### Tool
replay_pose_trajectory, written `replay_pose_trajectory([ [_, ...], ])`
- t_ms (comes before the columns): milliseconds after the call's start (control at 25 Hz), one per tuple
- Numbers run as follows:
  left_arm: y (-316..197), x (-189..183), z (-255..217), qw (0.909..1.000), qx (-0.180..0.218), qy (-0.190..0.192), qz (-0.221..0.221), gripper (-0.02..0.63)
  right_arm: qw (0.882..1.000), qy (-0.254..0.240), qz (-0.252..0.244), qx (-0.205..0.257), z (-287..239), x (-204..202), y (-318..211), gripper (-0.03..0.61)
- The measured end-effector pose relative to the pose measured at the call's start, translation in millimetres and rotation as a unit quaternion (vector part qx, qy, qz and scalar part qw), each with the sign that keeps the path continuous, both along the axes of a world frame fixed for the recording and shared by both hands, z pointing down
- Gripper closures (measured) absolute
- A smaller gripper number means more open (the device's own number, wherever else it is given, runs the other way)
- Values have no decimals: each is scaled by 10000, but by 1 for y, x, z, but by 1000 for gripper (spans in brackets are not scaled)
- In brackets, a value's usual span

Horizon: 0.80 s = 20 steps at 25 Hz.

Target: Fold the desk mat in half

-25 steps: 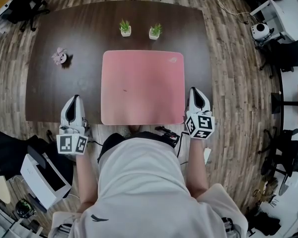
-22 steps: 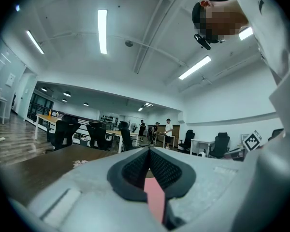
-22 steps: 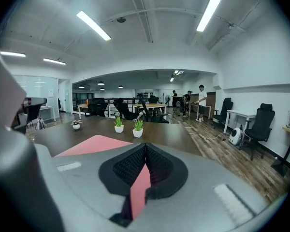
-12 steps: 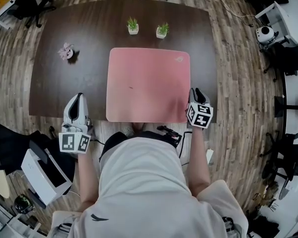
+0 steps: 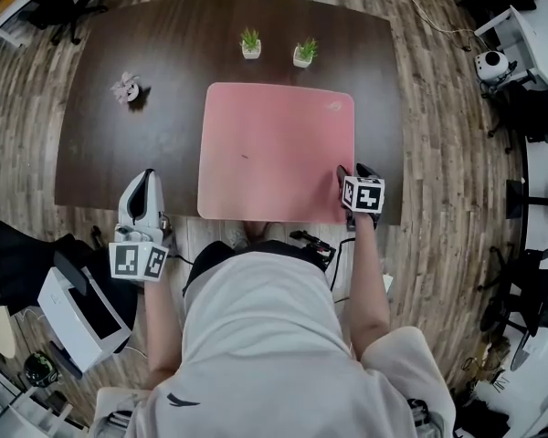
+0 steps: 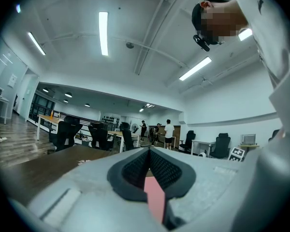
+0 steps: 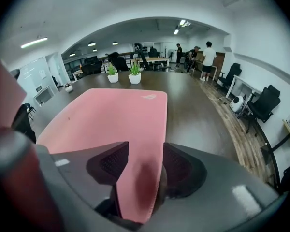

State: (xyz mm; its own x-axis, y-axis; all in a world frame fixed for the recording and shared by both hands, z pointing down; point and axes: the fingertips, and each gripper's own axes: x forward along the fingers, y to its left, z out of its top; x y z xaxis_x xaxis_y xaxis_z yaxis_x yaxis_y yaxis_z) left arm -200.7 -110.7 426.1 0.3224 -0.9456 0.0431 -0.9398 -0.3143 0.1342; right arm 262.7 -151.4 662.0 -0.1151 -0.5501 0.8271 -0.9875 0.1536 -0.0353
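Desk mat: the pink desk mat (image 5: pixel 276 151) lies flat and unfolded on the dark wooden table (image 5: pixel 119 153), its near edge along the table's near edge. No fold started yet.
Right gripper: here's the action. The right gripper (image 5: pixel 352 176) is tipped nose-down over the mat's near right corner. Its jaws have just been opening and stand apart, and the mat's right edge runs up between them. The pads don't look to be pressing on it.
Why there: a corner is the easiest place to pinch a thin mat off the wood, so I read this as the set-up for the grab.
Left gripper: the left gripper (image 5: pixel 142 181) hangs off the table's near edge, well left of the mat, pointing level. Its pads (image 6: pixel 135 166) meet and it grips none of the mat.
Why it waits: probably saving itself for the near left corner, so both corners travel together.
Far side: two small potted plants (image 5: pixel 250 44) stand just past the mat's far edge, and a little pink ornament (image 5: pixel 126 89) sits off to the left, all clear of the mat.
Next call: close on the corner, lift, carry it toward the far edge.
Risk: the thin edge slipping out, or a skewed fold if one corner leads.
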Motion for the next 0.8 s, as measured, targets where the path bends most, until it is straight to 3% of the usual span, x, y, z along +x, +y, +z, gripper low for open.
replay_pose_trajectory([
  [280,4,-4,2,10000,-32,-4,-64,614,9940,-157,-54,-1081,28,-2,12,289],
  [680,4,2,4,10000,-38,18,-62,614,9904,-69,-63,-1378,31,2,8,255],
  [800,5,1,5,10000,-51,19,-70,614,9901,8,-41,-1406,32,8,6,183],
])
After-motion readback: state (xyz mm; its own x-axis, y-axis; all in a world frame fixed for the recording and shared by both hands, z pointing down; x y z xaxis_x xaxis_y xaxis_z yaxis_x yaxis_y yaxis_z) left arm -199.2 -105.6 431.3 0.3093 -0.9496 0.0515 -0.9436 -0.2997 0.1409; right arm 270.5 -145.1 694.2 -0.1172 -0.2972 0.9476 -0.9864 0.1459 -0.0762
